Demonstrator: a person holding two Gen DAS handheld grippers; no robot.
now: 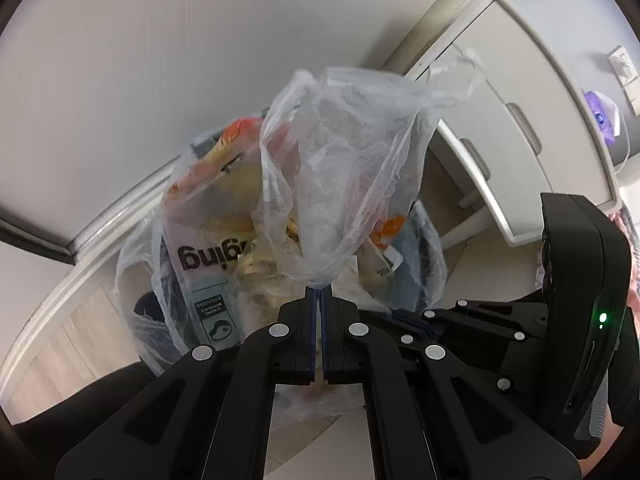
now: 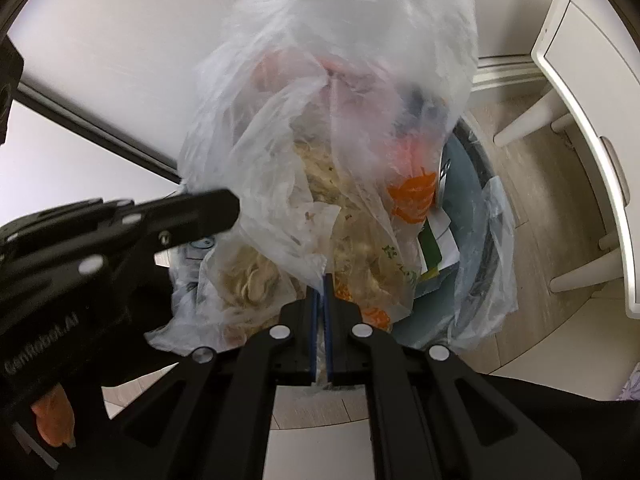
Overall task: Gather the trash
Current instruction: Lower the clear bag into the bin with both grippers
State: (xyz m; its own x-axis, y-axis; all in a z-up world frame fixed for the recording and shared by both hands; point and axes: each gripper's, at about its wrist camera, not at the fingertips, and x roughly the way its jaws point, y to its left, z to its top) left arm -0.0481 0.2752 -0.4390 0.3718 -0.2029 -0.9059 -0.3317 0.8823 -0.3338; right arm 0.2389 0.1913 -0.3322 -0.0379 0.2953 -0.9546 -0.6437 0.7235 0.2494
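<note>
A clear plastic trash bag [image 1: 344, 168] full of wrappers and food scraps sits in a grey bin [image 2: 464, 216]. My left gripper [image 1: 319, 289] is shut on a bunched flap of the bag, which stands up above its fingertips. My right gripper [image 2: 323, 278] is shut on another part of the same bag [image 2: 340, 92], which rises in front of it. The left gripper shows in the right wrist view [image 2: 224, 208] at the left, against the bag's side. The right gripper's body shows at the right of the left wrist view [image 1: 576, 304].
A white cabinet [image 1: 516, 128] on short legs [image 2: 516, 124] stands to the right of the bin. A white wall and baseboard [image 1: 120, 216] lie behind. The floor [image 2: 560, 216] is light wood.
</note>
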